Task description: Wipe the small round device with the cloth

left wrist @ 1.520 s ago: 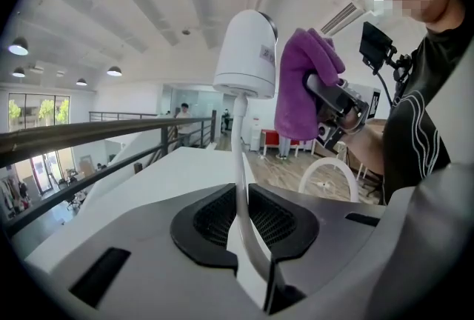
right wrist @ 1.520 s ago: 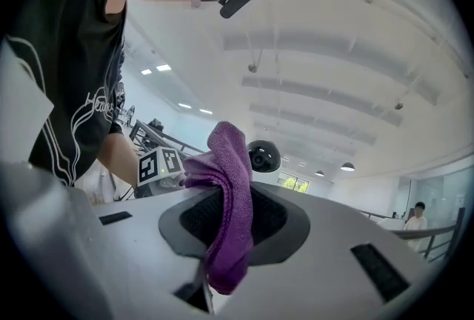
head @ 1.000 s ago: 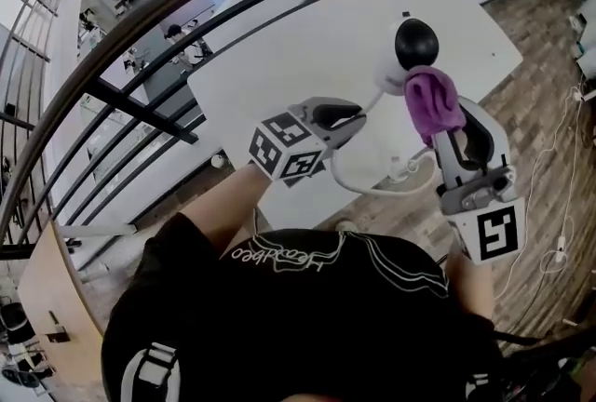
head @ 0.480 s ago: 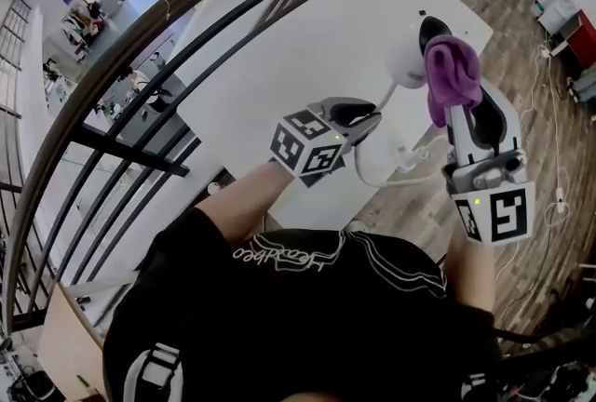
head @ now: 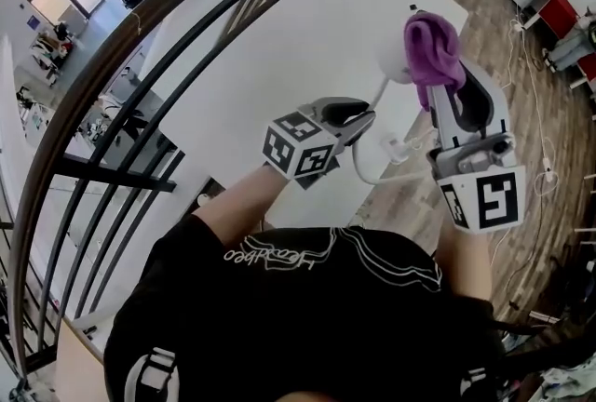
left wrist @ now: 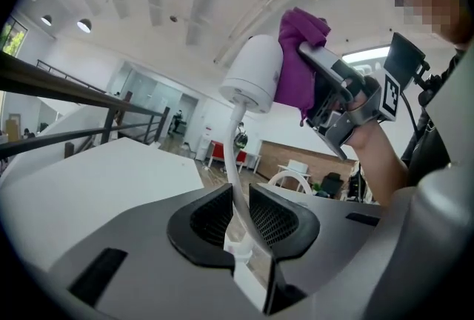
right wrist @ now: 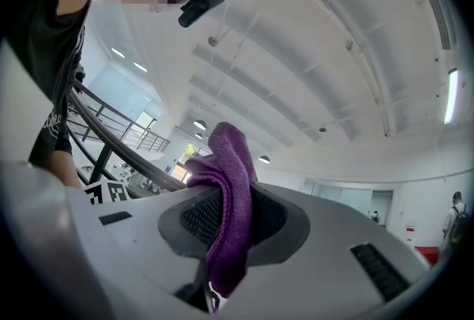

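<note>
The small round white device (head: 393, 65) is held up above the white table (head: 279, 37) on its white cable (head: 371, 102). My left gripper (head: 359, 119) is shut on that cable, which runs up between the jaws (left wrist: 238, 211) to the device's dome (left wrist: 254, 72). My right gripper (head: 436, 86) is shut on a purple cloth (head: 431, 48), pressed against the device's right side and covering its dark front. From the left gripper view the cloth (left wrist: 298, 59) lies against the dome. The right gripper view has only the cloth (right wrist: 231, 192) in the jaws (right wrist: 228, 211); the device is hidden.
A dark metal railing (head: 140, 65) curves along the table's left side. The cable loops down to a white plug block (head: 395, 147) near the table edge. Wood floor with loose cables (head: 545, 172) lies to the right, and a red cabinet (head: 561, 17) stands further off.
The cloth has slid up over the device, hiding the dark front that showed a second ago. Both grippers kept their grips, and the head view has shifted.
</note>
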Demonstrator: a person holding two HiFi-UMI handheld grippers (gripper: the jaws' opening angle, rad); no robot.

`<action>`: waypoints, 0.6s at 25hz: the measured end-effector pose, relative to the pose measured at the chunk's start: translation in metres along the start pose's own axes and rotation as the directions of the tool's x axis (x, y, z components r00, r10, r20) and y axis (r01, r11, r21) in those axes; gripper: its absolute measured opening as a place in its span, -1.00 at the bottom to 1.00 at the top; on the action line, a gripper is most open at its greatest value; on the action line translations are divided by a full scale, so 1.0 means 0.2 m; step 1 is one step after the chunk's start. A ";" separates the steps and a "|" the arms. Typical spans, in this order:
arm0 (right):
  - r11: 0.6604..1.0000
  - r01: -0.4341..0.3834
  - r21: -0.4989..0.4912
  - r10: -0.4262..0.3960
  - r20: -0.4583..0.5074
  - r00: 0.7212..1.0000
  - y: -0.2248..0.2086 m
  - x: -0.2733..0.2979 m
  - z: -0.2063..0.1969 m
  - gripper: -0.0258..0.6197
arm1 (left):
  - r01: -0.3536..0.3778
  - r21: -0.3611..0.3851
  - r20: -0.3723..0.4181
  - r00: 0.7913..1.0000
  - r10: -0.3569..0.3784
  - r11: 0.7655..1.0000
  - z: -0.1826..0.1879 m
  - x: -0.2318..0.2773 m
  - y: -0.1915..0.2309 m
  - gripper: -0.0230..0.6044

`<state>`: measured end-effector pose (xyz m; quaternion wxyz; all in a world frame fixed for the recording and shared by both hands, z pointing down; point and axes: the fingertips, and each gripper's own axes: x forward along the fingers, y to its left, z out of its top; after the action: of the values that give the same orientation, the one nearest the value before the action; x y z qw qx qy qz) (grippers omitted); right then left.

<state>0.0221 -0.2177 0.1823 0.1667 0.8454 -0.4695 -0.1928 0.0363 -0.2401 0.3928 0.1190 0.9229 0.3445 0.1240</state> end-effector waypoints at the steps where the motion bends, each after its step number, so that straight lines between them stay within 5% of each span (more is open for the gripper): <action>1: 1.000 -0.001 0.001 0.001 -0.003 1.000 0.00 0.01 0.00 -0.72 | 0.004 -0.003 0.002 1.000 -0.004 1.000 0.01 0.01 0.00 -0.73; 15: 0.997 -0.072 -0.039 0.069 -0.064 0.996 0.25 0.11 -0.07 -0.72 | 0.037 -0.034 0.020 0.999 -0.037 0.999 -0.02 -0.04 0.02 -0.73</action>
<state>0.0043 -0.2607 0.2138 0.2055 0.8302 -0.4895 -0.1700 0.0323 -0.2471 0.3957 0.1403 0.9153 0.3582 0.1189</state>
